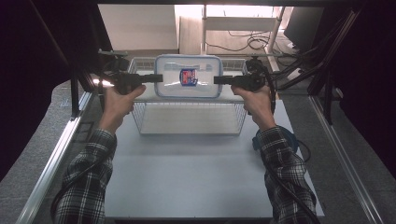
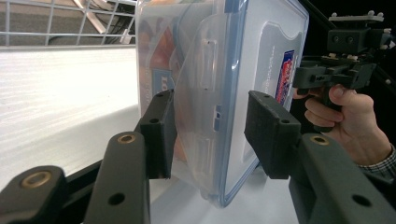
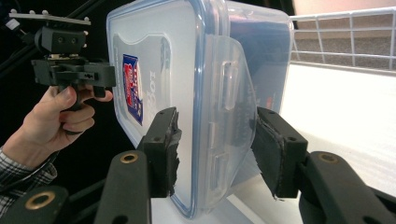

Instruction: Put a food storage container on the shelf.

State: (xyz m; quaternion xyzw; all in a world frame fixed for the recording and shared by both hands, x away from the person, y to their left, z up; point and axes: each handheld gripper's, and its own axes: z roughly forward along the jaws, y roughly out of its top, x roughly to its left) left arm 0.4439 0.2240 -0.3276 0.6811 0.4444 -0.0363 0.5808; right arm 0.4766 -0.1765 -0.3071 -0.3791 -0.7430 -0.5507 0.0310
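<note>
Resting between both tongs: container (image 1: 188,76)

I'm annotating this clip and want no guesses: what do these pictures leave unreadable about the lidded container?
- Contents of the clear lidded container: left gripper view shows only orange blurs through the frosted wall.
- Lid label: print too small in the high view, foreshortened in the right gripper view.
- Container bottom corner: cut by the picture's lower edge.
- Wire basket far wall: hidden behind the container.

Plain white tabletop (image 1: 187,172), with a white wire basket (image 1: 189,119) sitting directly on it toward the far edge.
</note>
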